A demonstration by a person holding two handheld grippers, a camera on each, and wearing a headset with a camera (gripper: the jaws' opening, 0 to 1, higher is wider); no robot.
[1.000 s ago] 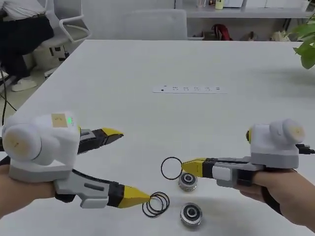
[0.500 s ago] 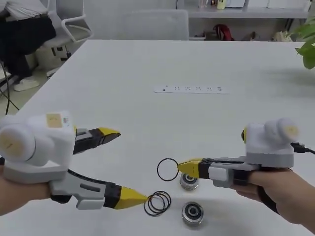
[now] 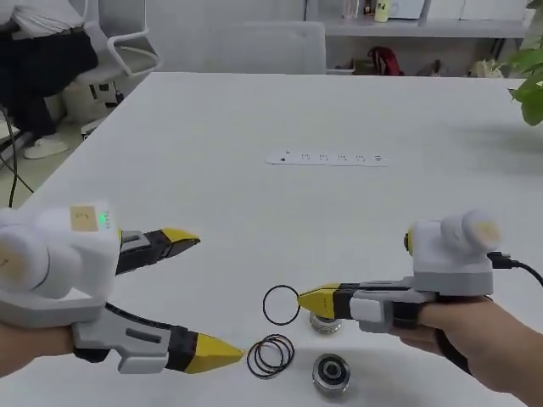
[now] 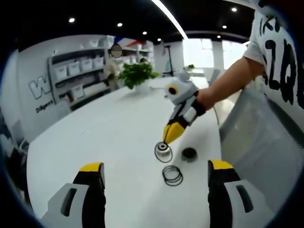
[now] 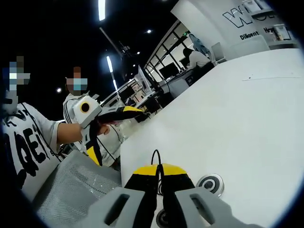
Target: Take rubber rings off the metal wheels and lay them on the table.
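My right gripper (image 3: 307, 299) is shut on a thin black rubber ring (image 3: 281, 305), which hangs upright just left of its yellow tips, above the table. One metal wheel (image 3: 324, 321) lies partly under that gripper; a second wheel (image 3: 330, 371) lies nearer me. A small pile of loose rings (image 3: 271, 354) rests on the white table (image 3: 254, 195). My left gripper (image 3: 202, 297) stands open, its lower tip just left of the pile. In the left gripper view the pile (image 4: 172, 175) lies ahead of the wide-apart jaws. In the right gripper view the held ring (image 5: 156, 160) rises edge-on from the shut gripper (image 5: 159, 172).
A white power strip (image 3: 327, 158) lies flat in the middle of the table. A green plant (image 3: 530, 72) stands at the far right edge. Office chairs (image 3: 119, 42) and shelves stand beyond the far edge. A person stands at the shelves (image 4: 115, 66).
The right gripper has carried the held ring a little further left of the wheel. The left gripper has drawn back slightly to the left. The head camera tilted a little.
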